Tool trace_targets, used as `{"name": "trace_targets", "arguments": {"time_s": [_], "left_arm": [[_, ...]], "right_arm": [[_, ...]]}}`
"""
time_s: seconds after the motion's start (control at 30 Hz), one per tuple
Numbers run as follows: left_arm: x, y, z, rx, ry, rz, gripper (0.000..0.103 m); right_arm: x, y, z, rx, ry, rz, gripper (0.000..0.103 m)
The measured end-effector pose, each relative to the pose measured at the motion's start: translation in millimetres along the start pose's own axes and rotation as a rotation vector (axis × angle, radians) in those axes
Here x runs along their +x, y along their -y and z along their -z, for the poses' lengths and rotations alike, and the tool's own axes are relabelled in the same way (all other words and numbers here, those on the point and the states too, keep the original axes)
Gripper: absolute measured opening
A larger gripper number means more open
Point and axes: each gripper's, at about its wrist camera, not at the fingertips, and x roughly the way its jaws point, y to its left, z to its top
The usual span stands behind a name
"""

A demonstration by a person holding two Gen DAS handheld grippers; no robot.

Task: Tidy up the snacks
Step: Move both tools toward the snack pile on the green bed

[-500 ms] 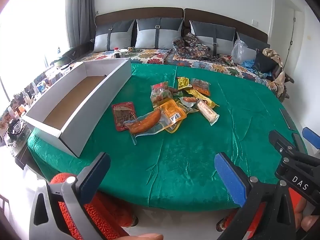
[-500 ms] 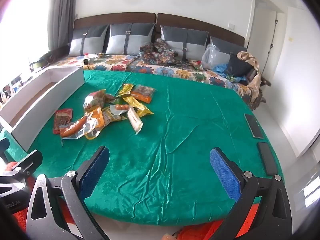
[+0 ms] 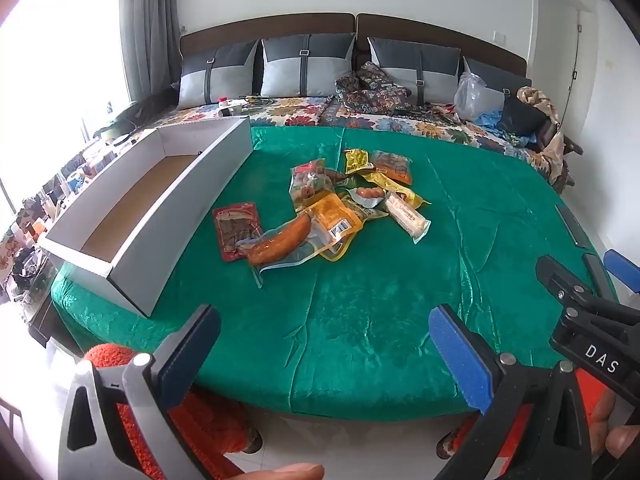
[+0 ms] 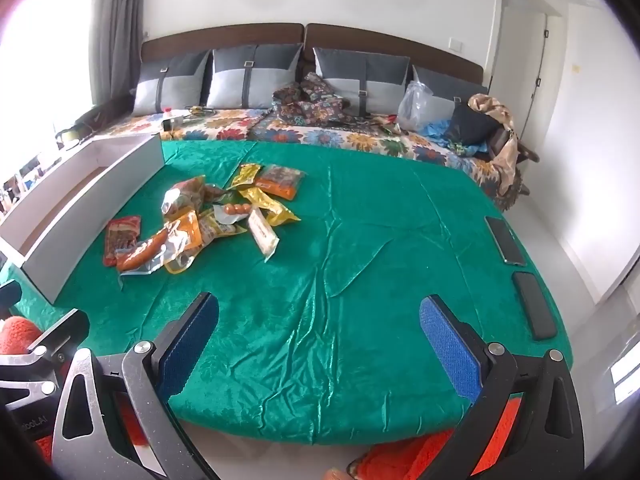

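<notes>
Both grippers, left (image 3: 324, 350) and right (image 4: 318, 338), jaws wide open, empty, staged short of snack pile (image 3: 320, 208); white box (image 3: 168, 200) alongside to receive it.

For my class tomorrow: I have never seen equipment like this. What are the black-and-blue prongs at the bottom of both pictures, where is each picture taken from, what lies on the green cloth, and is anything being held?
There is no robot. A person holds a two-finger gripper in each hand, and each gripper carries a fisheye camera that looks forward along its fingers. One picture comes from the left gripper, the other from the right gripper; the prongs are their blue-padded fingers. Both are open and hold nothing.

On the green cloth lies a loose pile of snack packets, among them a red packet and a sausage in clear wrap. Left of the pile stands a long white box; the part of its inside that shows holds nothing. Two dark phones lie near the cloth's right edge. Pillows line the back.
</notes>
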Motion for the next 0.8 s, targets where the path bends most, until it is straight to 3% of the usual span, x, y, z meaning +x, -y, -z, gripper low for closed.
{"name": "trace_targets", "arguments": {"time_s": [0.23, 0.47, 0.6, 0.8], "left_arm": [[42.9, -15.0, 3.7, -0.009, -0.045, -0.004, 0.103], [139.0, -32.3, 17.3, 0.023, -0.191, -0.072, 0.103], [184.1, -26.4, 21.6, 0.071, -0.252, -0.076, 0.103], [212.3, -30.1, 22.4, 0.023, -0.296, -0.036, 0.103]], "right_arm": [[28.4, -5.1, 7.1, 0.033, -0.022, -0.017, 0.102], [62.1, -20.6, 22.8, 0.025, -0.044, -0.089, 0.102], [94.7, -24.0, 31.4, 0.018, -0.117, -0.113, 0.102], [167.0, -36.2, 45.6, -0.049, -0.257, -0.113, 0.102]]}}
